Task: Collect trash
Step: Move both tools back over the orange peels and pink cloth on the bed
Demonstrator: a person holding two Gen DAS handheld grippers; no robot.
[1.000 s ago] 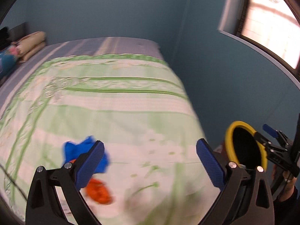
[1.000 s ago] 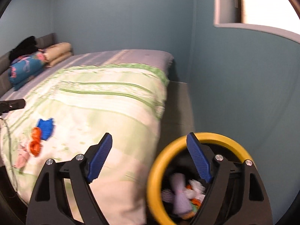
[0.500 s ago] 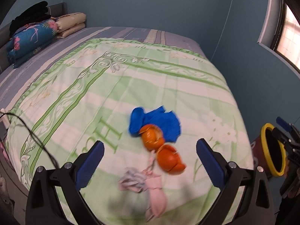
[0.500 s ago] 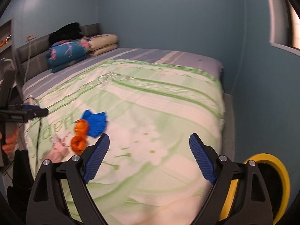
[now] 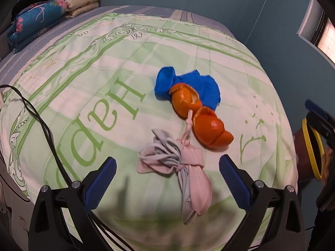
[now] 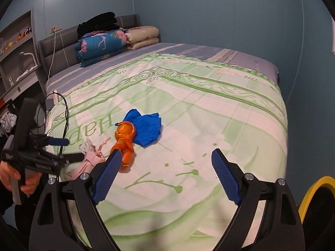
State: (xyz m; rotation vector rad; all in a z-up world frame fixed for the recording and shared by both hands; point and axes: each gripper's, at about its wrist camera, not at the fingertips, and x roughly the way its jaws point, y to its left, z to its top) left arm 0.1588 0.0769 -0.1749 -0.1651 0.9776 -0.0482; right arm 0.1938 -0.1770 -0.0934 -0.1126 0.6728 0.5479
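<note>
On the green bedspread (image 5: 83,79) lie a crumpled blue piece (image 5: 194,85), two orange peels (image 5: 209,125) and a pink-grey crumpled wad (image 5: 184,167). My left gripper (image 5: 167,177) is open and empty, just above and in front of the pink wad. My right gripper (image 6: 165,169) is open and empty over the bed's near edge, to the right of the peels (image 6: 123,140) and the blue piece (image 6: 146,127). The yellow-rimmed bin (image 5: 312,148) stands beside the bed at the right; it also shows in the right wrist view (image 6: 314,190).
A black cable (image 5: 46,129) runs over the bed's left side. Folded blankets (image 6: 100,46) and pillows (image 6: 142,35) sit at the headboard. A shelf (image 6: 16,48) stands at the far left. Blue walls (image 6: 209,10) close the room.
Both grippers have swung left, away from the bin, toward the bed. The left one has come closer to the trash pile; the pink wad now lies between its fingers.
</note>
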